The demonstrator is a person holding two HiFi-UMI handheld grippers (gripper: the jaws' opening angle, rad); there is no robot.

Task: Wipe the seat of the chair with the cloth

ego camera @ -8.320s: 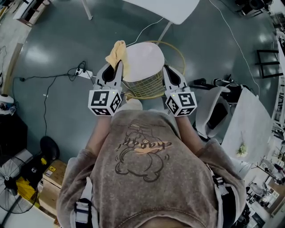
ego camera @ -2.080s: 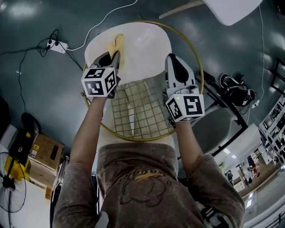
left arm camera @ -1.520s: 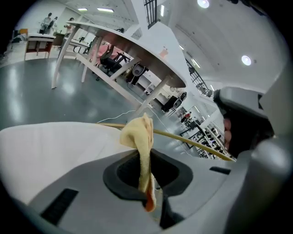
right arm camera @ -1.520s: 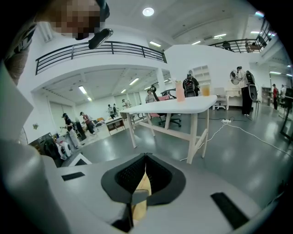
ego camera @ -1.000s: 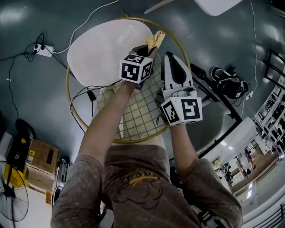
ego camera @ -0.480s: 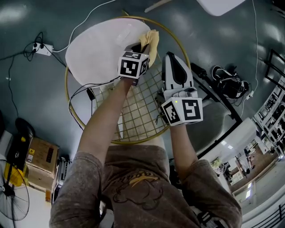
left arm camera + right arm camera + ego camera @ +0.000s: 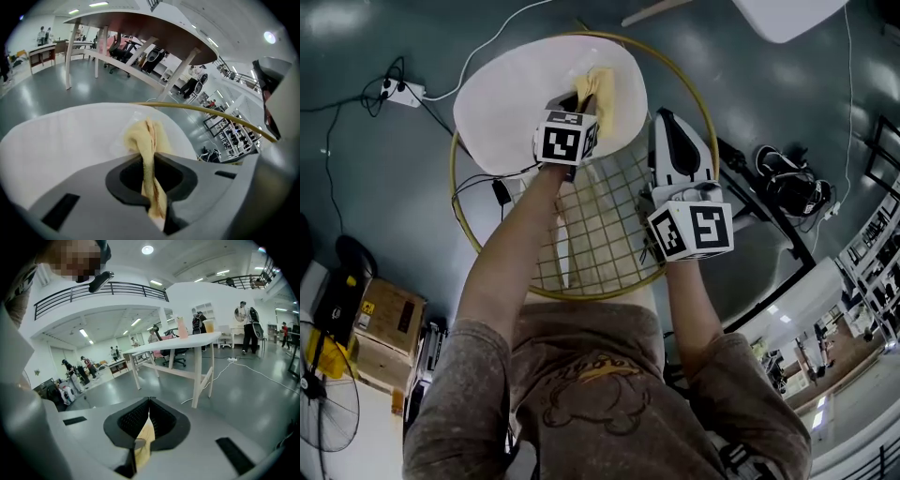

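The chair has a white round seat (image 7: 511, 98), a gold hoop frame (image 7: 710, 127) and a wire-grid back (image 7: 600, 225). A yellow cloth (image 7: 600, 92) lies bunched on the right part of the seat, with my left gripper (image 7: 572, 98) shut on it. In the left gripper view the cloth (image 7: 143, 138) runs out between the shut jaws of that gripper (image 7: 151, 168) onto the seat (image 7: 61, 140). My right gripper (image 7: 662, 119) sits at the right edge of the back, jaws shut. A gold-coloured piece (image 7: 144, 439) shows in the gap behind the right gripper's (image 7: 149, 401) tips.
A power strip (image 7: 401, 91) with cables lies on the floor left of the chair. A cardboard box (image 7: 380, 319) and a fan (image 7: 319, 394) are at the lower left. A white table (image 7: 787, 14) stands beyond the chair, and a black stand (image 7: 787, 187) to its right.
My left gripper has dragged the cloth from the seat's right rim leftward onto the seat. The right gripper has stayed in the same place on the chair's back.
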